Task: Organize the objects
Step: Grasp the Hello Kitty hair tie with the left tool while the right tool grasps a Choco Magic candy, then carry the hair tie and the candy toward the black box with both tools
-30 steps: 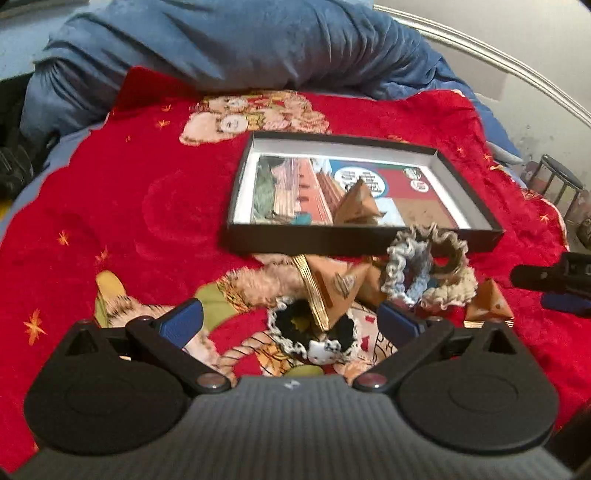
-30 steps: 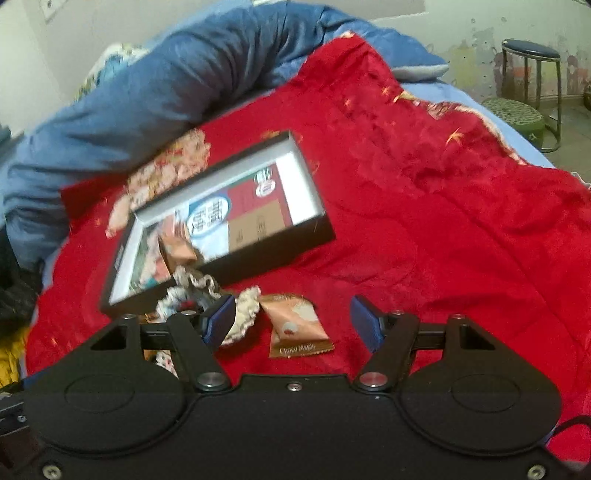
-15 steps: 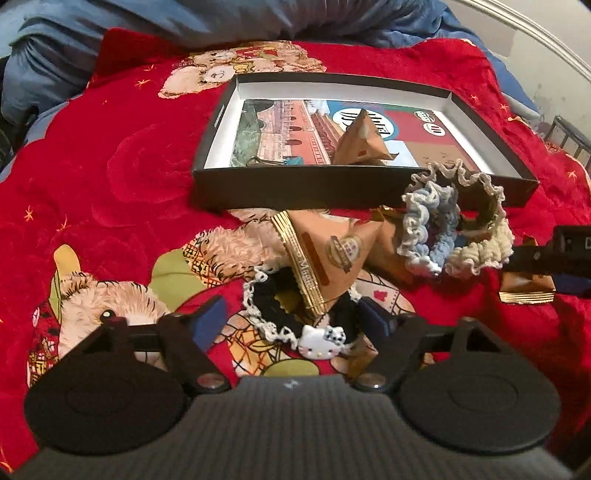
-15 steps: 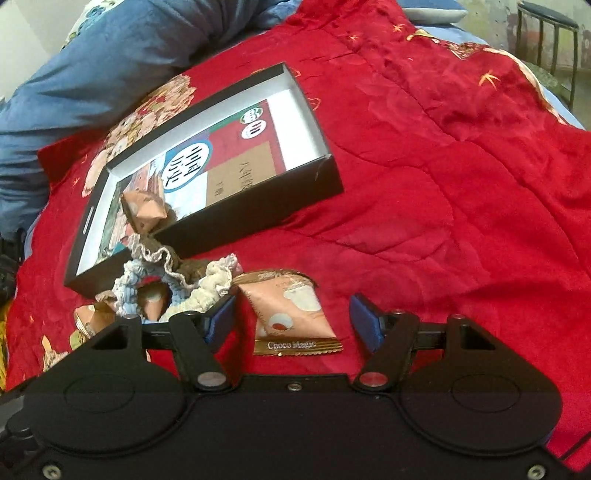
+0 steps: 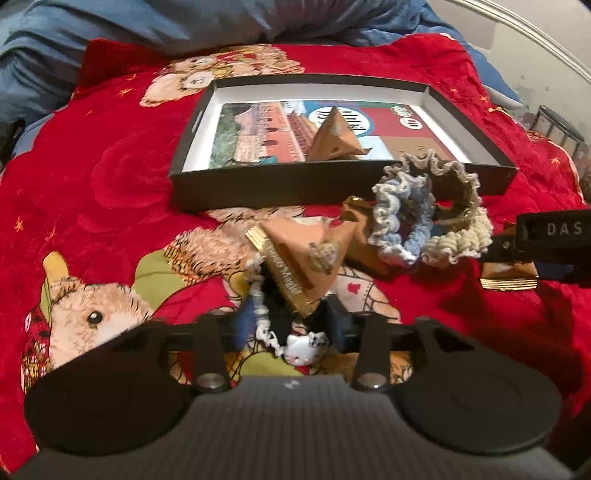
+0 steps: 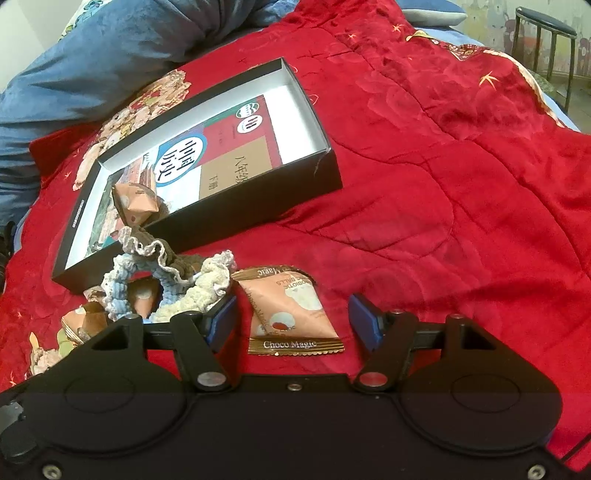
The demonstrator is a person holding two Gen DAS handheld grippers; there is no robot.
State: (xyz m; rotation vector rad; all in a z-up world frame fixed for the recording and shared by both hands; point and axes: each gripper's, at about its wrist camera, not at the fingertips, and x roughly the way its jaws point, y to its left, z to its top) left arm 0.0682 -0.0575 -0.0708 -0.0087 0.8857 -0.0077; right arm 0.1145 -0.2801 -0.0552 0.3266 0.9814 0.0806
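A black box (image 5: pixel 258 188) (image 6: pixel 258 206) lies open on the red blanket with one snack packet (image 5: pixel 334 138) (image 6: pixel 135 203) inside. My left gripper (image 5: pixel 288 317) is shut on a black lace scrunchie with a white cat charm (image 5: pixel 304 347); a tan snack packet (image 5: pixel 303 258) lies on top of it. A blue, cream and brown scrunchie pile (image 5: pixel 424 214) (image 6: pixel 173 280) sits in front of the box. My right gripper (image 6: pixel 293 321) is open around a Choco Magic packet (image 6: pixel 291 314), which also shows in the left wrist view (image 5: pixel 508 275).
A blue duvet (image 5: pixel 184 22) (image 6: pixel 92 74) is bunched behind the box. More packets (image 6: pixel 83 319) lie left of the scrunchie pile. A stool (image 6: pixel 543 40) stands off the bed at the right. The red blanket (image 6: pixel 461 166) is bare to the right of the box.
My left gripper moved forward and down and closed on the black lace scrunchie. My right gripper came lower and closer around the Choco Magic packet, still open.
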